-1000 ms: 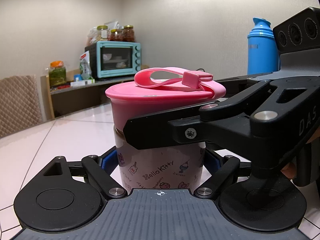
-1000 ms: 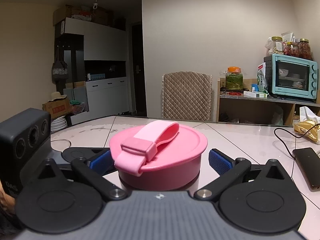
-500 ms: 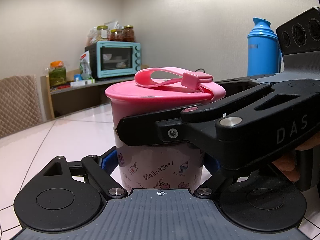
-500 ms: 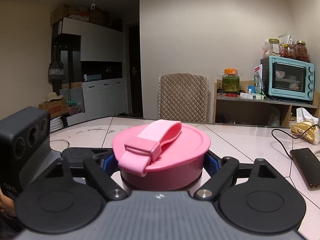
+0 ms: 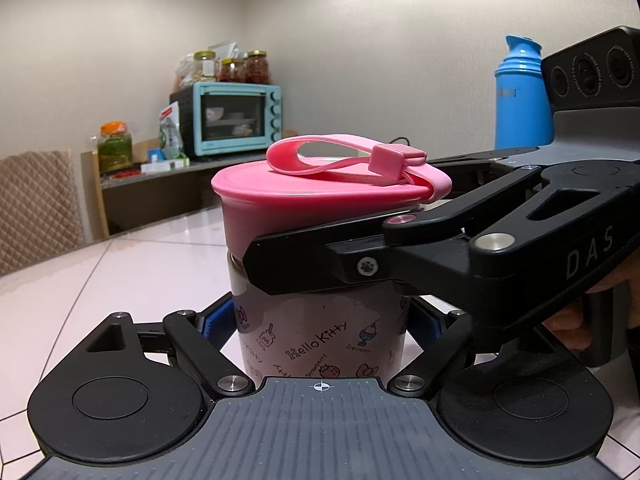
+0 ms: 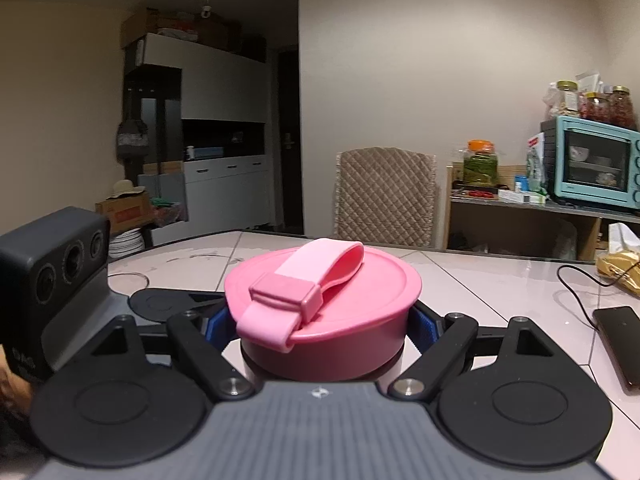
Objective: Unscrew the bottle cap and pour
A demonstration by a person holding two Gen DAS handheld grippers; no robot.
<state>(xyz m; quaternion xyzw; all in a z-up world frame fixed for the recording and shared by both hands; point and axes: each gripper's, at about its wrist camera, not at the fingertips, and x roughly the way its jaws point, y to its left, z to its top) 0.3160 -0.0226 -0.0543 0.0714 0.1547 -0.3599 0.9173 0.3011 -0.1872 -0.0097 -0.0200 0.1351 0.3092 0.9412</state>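
A pink Hello Kitty bottle (image 5: 320, 340) stands upright on the table, topped by a wide pink cap (image 5: 320, 200) with a looped strap (image 5: 344, 158). My left gripper (image 5: 320, 320) is shut on the bottle's body, blue pads against both sides. My right gripper (image 6: 320, 324) is shut on the cap (image 6: 332, 320), its blue pads pressed on the cap's sides. In the left wrist view the right gripper's black finger (image 5: 360, 260) crosses in front of the cap's lower rim. A dark gap shows between cap and body.
A white tiled table (image 6: 500, 288) holds a black phone (image 6: 620, 344) with a cable and a yellow bag (image 6: 620, 272) at the right. A blue thermos (image 5: 520, 96) stands behind. A teal oven (image 5: 232, 118) and jars sit on a shelf; a quilted chair (image 6: 384, 196) stands beyond.
My right gripper closed on the cap and turned it; the strap has rotated. The right gripper body swung in the left wrist view. A dark gap now shows under the cap.
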